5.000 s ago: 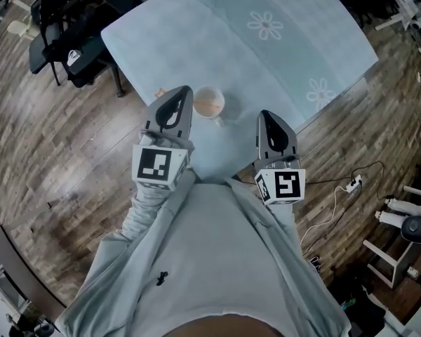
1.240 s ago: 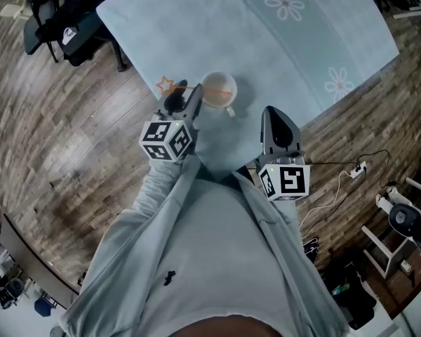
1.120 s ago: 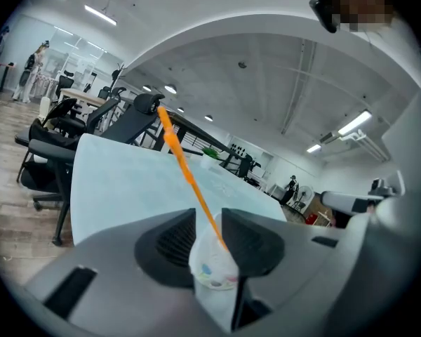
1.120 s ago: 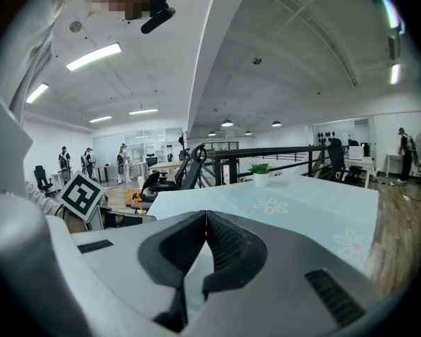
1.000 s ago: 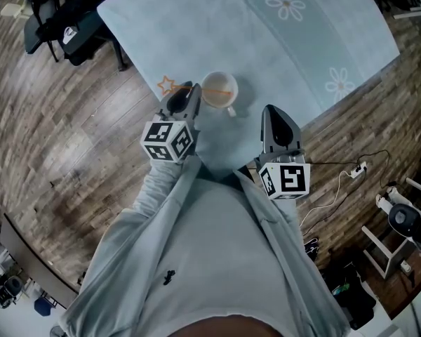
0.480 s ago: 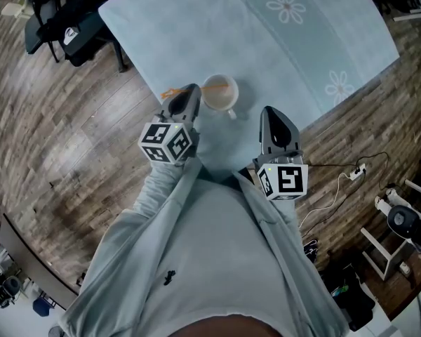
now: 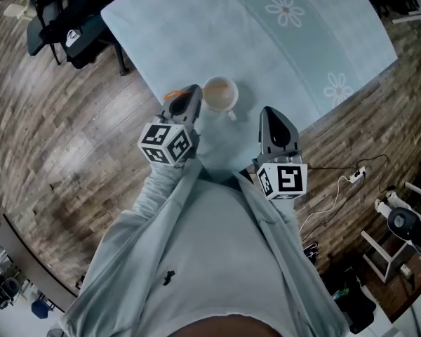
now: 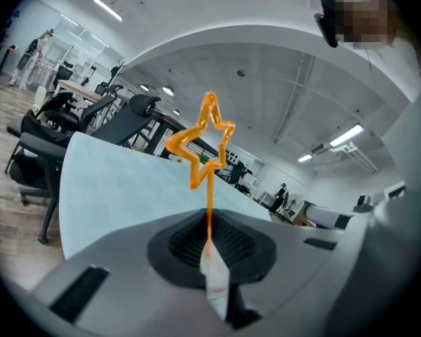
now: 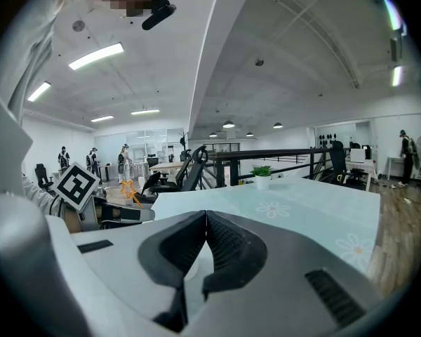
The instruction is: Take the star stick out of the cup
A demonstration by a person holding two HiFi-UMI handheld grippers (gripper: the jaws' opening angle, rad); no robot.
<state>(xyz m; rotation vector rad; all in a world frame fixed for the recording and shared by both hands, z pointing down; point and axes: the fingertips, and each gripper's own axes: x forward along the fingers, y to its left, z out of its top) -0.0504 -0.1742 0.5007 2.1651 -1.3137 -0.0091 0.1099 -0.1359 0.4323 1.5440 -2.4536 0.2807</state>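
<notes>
Spotter: Wood floor (image 7: 91, 160) lies all round you in the head view, and the table (image 7: 266, 55) under its pale flowered cloth runs away ahead. The cup (image 7: 219, 93) stands near the table's close edge, just right of your left gripper (image 7: 189, 94).

Checker: The star stick (image 7: 170, 94) shows as a scrap of orange on the far side of those jaws from the cup. So its long axis lies across them, from the cup side out to the left. Your right gripper (image 7: 269, 114) sits to the cup's right, apart from it and farther off than the left.

Spotter: In the left gripper view your jaws have just been closing and are clamped on the thin orange shaft. The star stands clear above the pads against the office ceiling.

Checker: You cannot tell from any view whether the plain end has left the cup, because the gripper body covers it.

Spotter: In the right gripper view those jaws are pressed together on nothing. Off to their left you see the other gripper's marker cube (image 9: 77, 183), with the small star beside it.

Checker: So the left hand owns this. My judgement is that you should draw the stick along its own length toward the star end, lifting as you go, so the tail doesn't catch the rim and tip the cup.
</notes>
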